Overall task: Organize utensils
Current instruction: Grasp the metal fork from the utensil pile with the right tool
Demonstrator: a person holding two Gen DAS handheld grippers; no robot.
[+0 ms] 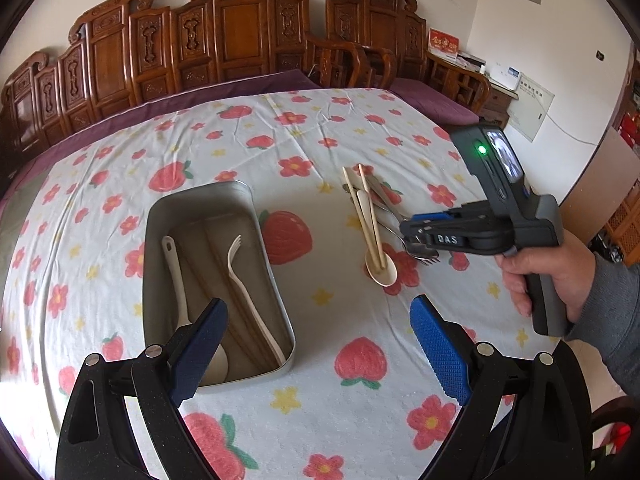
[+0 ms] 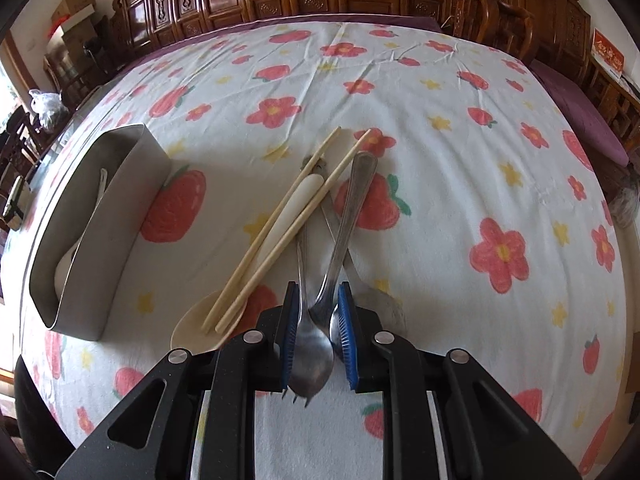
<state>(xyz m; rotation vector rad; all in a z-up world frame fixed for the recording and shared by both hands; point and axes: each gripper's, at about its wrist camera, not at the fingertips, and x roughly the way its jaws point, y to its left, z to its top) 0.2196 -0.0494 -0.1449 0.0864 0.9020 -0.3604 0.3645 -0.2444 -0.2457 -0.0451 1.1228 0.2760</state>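
Note:
A metal tray (image 1: 208,208) holds a cream spoon (image 1: 176,276) and a cream fork (image 1: 244,284); the tray also shows in the right wrist view (image 2: 100,232). To its right lies a pile: a cream spoon (image 1: 380,268), two chopsticks (image 1: 366,216) and metal utensils. My right gripper (image 2: 318,304) has its jaws nearly closed around a metal fork (image 2: 310,344) and a metal spoon (image 2: 348,216); its fingers also show in the left wrist view (image 1: 416,236). My left gripper (image 1: 316,344) is open and empty above the tray's near end.
A flower-print cloth (image 1: 320,360) covers the table. Carved wooden chairs (image 1: 240,32) line the far side. A purple cushion (image 2: 580,112) lies at the right.

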